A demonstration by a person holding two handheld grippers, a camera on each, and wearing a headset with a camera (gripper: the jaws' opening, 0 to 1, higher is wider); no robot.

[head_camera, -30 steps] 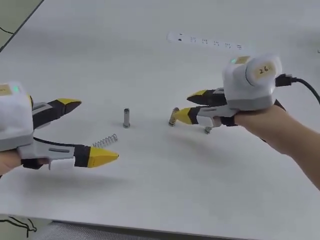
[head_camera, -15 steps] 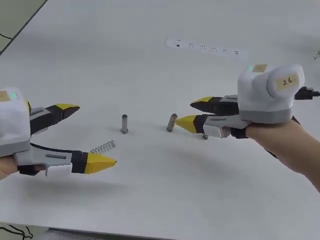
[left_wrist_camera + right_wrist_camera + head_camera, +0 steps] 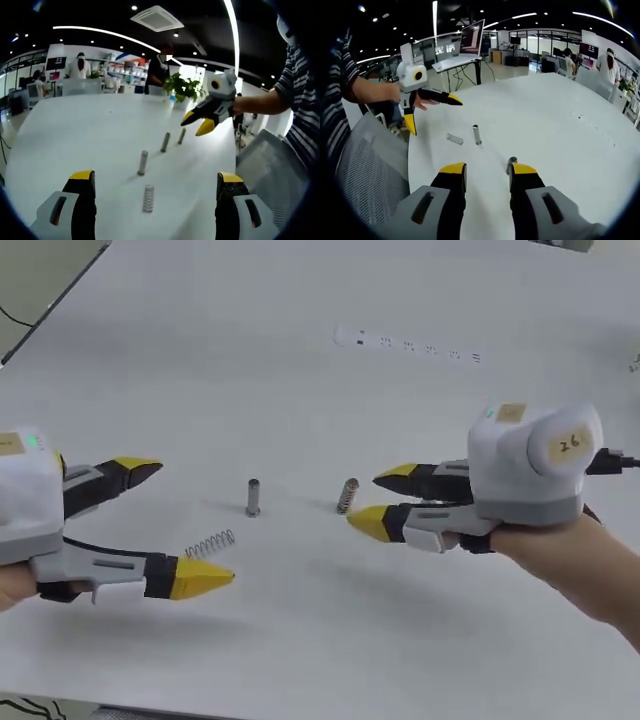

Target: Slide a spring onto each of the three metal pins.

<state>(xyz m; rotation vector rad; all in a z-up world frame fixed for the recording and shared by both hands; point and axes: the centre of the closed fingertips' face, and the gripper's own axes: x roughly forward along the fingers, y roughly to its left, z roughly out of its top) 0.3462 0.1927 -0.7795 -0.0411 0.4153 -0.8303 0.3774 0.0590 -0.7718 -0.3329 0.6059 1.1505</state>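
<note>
A bare metal pin [image 3: 253, 497] stands upright on the white table [image 3: 300, 640]. To its right a second pin [image 3: 347, 496] wears a spring. A loose spring [image 3: 209, 543] lies left of the bare pin, between the wide-open fingers of my left gripper [image 3: 180, 523]. My right gripper [image 3: 372, 498] is open and empty, its tips just right of the sprung pin. In the left gripper view the loose spring [image 3: 148, 198] lies ahead of the jaws, then the bare pin [image 3: 142, 163] and two sprung pins [image 3: 165, 142] [image 3: 181, 135]. In the right gripper view a sprung pin [image 3: 511, 162] sits by the right finger.
A white power strip [image 3: 405, 343] lies at the far side of the table. A grey mesh chair [image 3: 370, 170] stands at the table's near edge. Desks, monitors and people fill the office behind.
My right gripper has drawn back from the sprung pin toward the table's near edge, still open. The left gripper has hardly moved. The head camera shifted slightly.
</note>
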